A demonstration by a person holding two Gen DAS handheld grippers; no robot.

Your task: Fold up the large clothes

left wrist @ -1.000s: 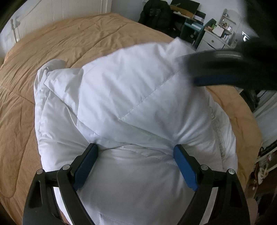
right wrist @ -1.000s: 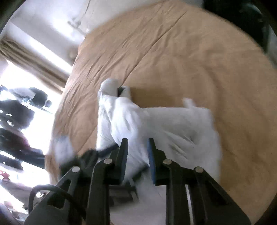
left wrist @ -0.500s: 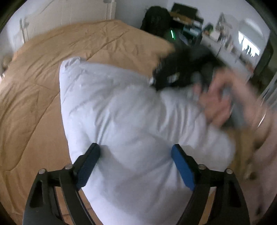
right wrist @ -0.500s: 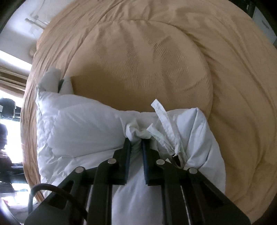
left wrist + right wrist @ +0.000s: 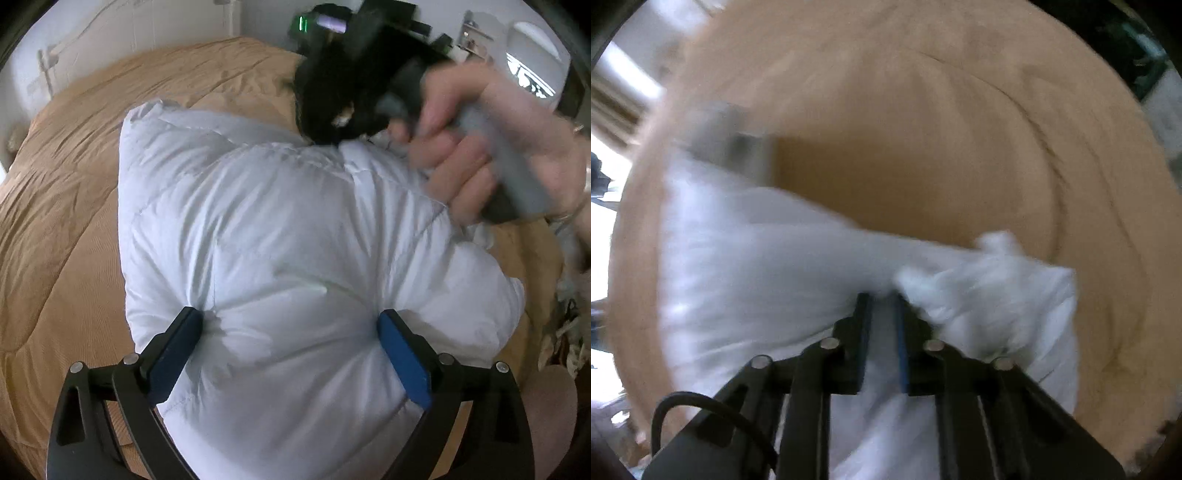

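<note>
My left claw (image 5: 290, 356) is spreading wider, jaws straddling the near bulge of the white puffer jacket (image 5: 280, 236), pinning the bundle, not pinching. Jacket is lying folded directly ahead on the tan bedspread (image 5: 74, 206). Farther out, my right claw (image 5: 882, 314) is clamping a bunched edge, pushing down, likely tucking it. No containers visible.

We see a puffy white jacket (image 5: 280, 236) made of smooth, soft cloth with stitched lines and a faint shine. It lies on a tan bed cover (image 5: 74, 206) of matt cloth with fine ribs and wrinkles. The left gripper (image 5: 290, 354) looks like matt black plastic, with blue pads (image 5: 404, 363) and small shiny metal pins.
</note>
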